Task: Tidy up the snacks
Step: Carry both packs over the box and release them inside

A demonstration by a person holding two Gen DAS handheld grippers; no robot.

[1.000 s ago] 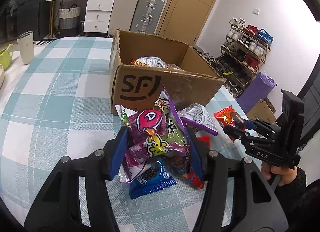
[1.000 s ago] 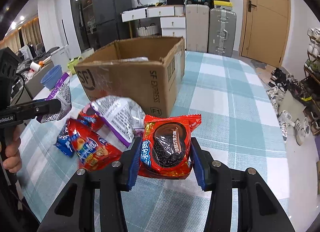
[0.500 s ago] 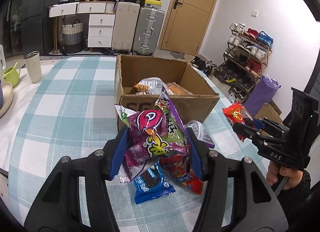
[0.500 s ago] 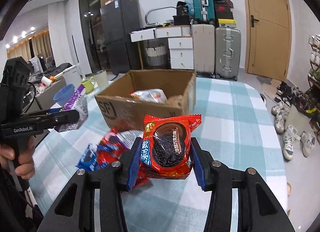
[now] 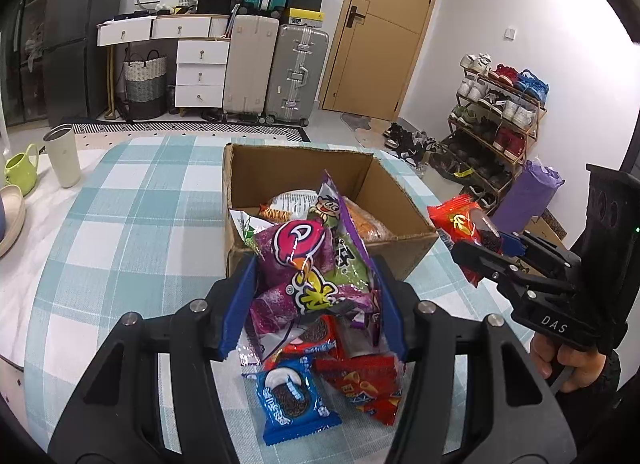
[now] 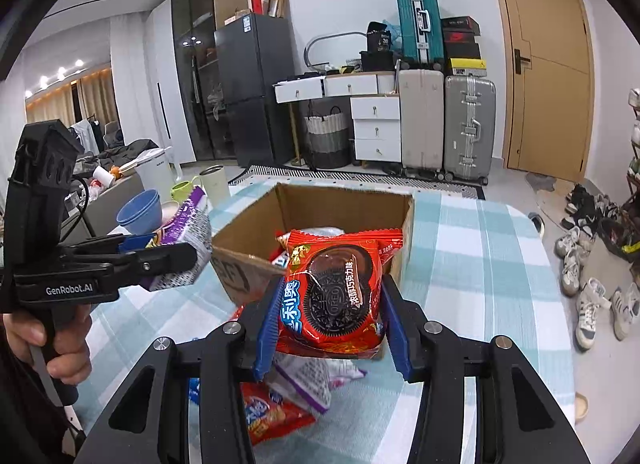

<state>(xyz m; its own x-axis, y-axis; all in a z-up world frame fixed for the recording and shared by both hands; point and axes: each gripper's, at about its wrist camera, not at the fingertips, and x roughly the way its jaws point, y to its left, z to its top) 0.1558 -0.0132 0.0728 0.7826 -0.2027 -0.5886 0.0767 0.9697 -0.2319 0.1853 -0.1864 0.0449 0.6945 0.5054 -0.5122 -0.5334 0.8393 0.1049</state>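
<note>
- Gripping purple snack bag [image 5: 316, 260] in left hand-held gripper [image 5: 316, 296], red Oreo pack [image 6: 336, 292] in right hand-held gripper [image 6: 332, 328], above cardboard box [image 5: 404, 200] mid-counter.
- Risking slick wrappers slipping free, landing among loose packets [image 5: 296, 400] outside box.

Both tools [image 5: 316, 304] [image 6: 332, 320] clamped, raised

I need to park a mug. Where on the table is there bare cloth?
Free: the checked cloth between the tumbler and the box, and right of the box. Crowded: the packets lying in front of the box.
</note>
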